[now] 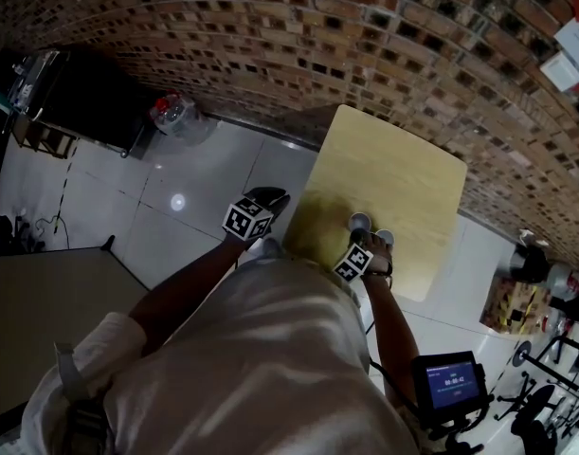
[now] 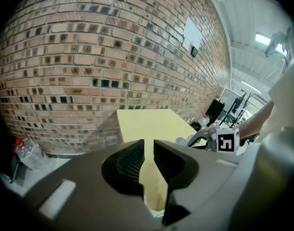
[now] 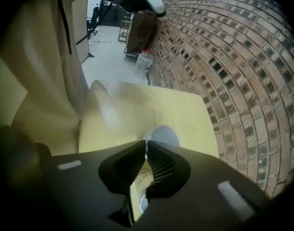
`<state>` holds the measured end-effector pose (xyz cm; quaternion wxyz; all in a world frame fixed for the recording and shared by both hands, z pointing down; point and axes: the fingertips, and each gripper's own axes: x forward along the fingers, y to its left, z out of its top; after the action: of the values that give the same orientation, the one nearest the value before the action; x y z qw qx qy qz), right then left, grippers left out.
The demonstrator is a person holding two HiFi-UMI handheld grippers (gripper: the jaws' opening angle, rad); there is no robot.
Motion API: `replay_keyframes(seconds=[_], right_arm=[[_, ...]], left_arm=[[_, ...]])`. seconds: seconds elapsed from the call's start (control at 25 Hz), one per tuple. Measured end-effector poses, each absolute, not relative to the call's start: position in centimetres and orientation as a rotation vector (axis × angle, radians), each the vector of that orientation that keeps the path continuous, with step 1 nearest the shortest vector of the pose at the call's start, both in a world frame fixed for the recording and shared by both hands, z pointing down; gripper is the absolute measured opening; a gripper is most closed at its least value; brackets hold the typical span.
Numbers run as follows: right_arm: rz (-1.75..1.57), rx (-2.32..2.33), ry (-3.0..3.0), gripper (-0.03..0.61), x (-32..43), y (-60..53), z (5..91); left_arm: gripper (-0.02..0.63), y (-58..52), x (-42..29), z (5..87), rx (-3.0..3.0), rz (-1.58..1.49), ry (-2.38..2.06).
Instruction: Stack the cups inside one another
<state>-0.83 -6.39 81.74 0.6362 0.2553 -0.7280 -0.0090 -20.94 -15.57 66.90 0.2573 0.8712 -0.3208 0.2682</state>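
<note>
Above the pale wood table (image 3: 185,114), the right hand-held gripper (image 3: 147,150) seemingly pinches a thin-rimmed round cup (image 3: 163,134).

Left gripper (image 2: 148,146) slightly parted (empty); right gripper (image 3: 146,147) closed, pointing steeply down.

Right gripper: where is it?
In the head view the right gripper is over the near edge of the yellow table, right of the left gripper, shut on the rim of a cup.
</note>
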Motion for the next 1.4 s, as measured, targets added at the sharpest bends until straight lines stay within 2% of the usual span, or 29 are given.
replay_keyframes(seconds=[0.84,1.4], right_arm=[[0.001,0.944,-1.676,0.015,5.3,-6.0,70.9],[0.104,0.885,-1.63,0.015,9.0,-2.8,74.0]], left_arm=[[0.08,-15.1,-15.3,67.4,2.434,0.752,-0.71],[0.078,-14.7,-14.4,67.5,2.434,0.764,-0.709]])
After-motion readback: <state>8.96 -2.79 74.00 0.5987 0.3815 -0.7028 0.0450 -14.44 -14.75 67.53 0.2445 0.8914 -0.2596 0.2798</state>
